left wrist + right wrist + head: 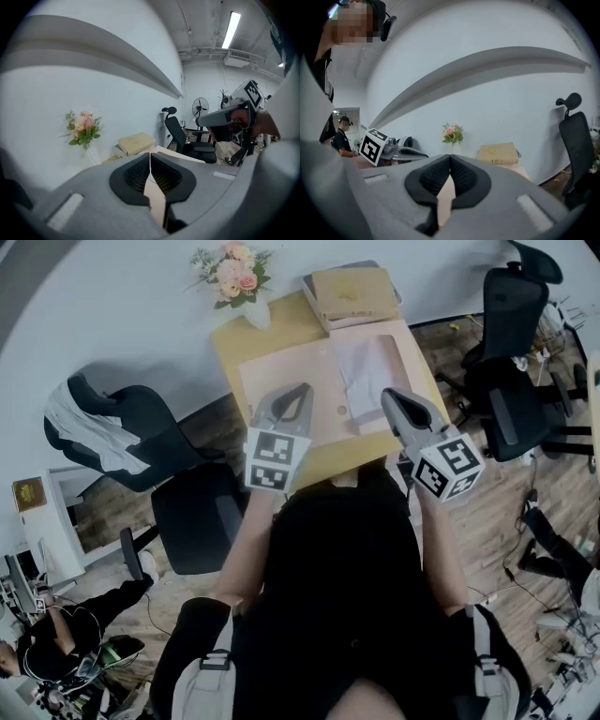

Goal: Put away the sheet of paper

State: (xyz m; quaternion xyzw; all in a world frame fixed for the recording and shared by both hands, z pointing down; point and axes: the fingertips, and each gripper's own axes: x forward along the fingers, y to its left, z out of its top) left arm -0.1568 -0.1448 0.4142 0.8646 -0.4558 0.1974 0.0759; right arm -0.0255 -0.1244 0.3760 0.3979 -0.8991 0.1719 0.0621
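The task looks barely begun. The white sheet of paper (370, 371) lies flat on the right half of a beige folder (281, 376), in the middle of the counter (230, 343). It is untouched. The left tongs (300, 395) and the right tongs (392, 399) hover over the counter's near edge, each pressed together with nothing between the pads. Next, I judge, one pair must open, reach farther in and down, and catch an edge of the thin sheet, which may be hard to lift off.
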